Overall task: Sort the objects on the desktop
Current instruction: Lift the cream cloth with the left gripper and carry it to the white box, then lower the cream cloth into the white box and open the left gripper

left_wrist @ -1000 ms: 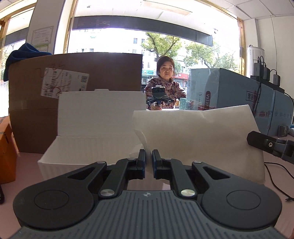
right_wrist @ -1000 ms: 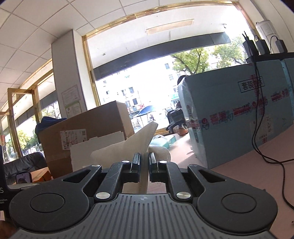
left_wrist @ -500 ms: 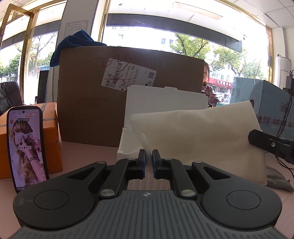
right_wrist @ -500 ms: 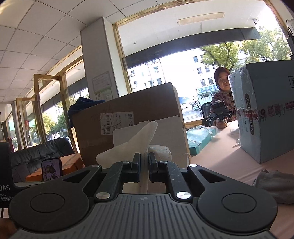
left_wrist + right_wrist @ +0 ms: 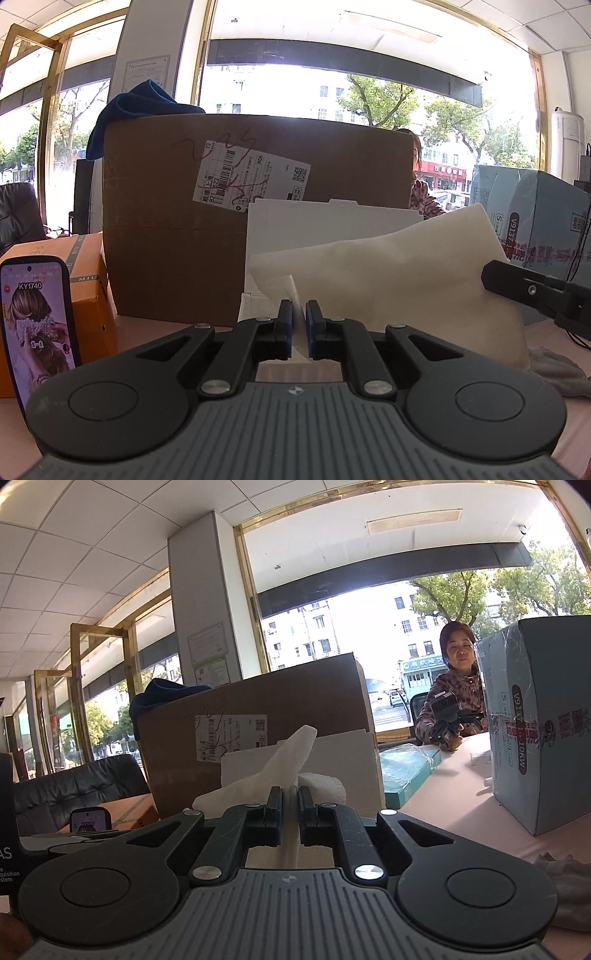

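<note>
Both grippers, left gripper [image 5: 299, 314] and right gripper [image 5: 290, 800], have jaws clamped on one cloth [image 5: 399, 291], stretching it, probably to fold.

We see our left gripper [image 5: 299, 325] level, jaws nearly closed, pinching a thin edge; our right gripper [image 5: 290, 812] alike, jaws pinched, level, pointing forward

Cream cloth [image 5: 399, 280]; brown carton [image 5: 166, 221]; orange box [image 5: 88, 280]; blue towel [image 5: 144, 107].

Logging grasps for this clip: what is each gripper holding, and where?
Both hold one white cloth: left gripper pinches its lower left edge, right gripper its right edge.
</note>
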`<state>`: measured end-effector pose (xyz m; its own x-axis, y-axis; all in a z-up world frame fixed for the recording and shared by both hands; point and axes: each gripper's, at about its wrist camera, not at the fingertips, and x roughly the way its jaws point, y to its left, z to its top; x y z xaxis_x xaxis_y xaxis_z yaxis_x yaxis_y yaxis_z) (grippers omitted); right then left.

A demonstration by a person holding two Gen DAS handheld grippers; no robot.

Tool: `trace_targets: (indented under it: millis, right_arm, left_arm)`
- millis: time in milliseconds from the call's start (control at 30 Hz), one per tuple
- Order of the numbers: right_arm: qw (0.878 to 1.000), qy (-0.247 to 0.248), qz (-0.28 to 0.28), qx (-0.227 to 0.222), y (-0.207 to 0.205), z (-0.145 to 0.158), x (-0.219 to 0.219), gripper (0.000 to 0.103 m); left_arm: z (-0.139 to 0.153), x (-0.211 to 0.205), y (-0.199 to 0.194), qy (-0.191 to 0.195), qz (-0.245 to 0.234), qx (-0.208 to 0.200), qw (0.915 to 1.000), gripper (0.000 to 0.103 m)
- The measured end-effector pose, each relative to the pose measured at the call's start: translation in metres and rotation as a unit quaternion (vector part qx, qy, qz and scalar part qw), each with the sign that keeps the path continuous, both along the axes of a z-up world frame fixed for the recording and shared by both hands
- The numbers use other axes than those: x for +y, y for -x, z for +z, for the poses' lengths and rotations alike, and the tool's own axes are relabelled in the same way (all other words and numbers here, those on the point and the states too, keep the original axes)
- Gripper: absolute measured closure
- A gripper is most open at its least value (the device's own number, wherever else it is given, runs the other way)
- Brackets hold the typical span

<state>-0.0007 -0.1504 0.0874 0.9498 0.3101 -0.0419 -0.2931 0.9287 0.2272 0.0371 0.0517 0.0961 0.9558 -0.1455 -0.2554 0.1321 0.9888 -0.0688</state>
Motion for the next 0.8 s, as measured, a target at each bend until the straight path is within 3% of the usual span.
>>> trace_targets:
  millis: [500,800]
  right_arm:
    - [1.0,-0.016,-0.004,0.012,-0.062,0.015,-0.022,0.095]
    - [0.999,-0.016,-0.005,0.045,-0.087,0.002,-0.03,0.095]
  left_arm:
    - [0.026,-0.015,-0.062,-0.001,0.005,-0.002,1.0,0.096]
    - [0.012,-0.029,-0.089,-0.013,0.0,0.033,0.9994,0.096]
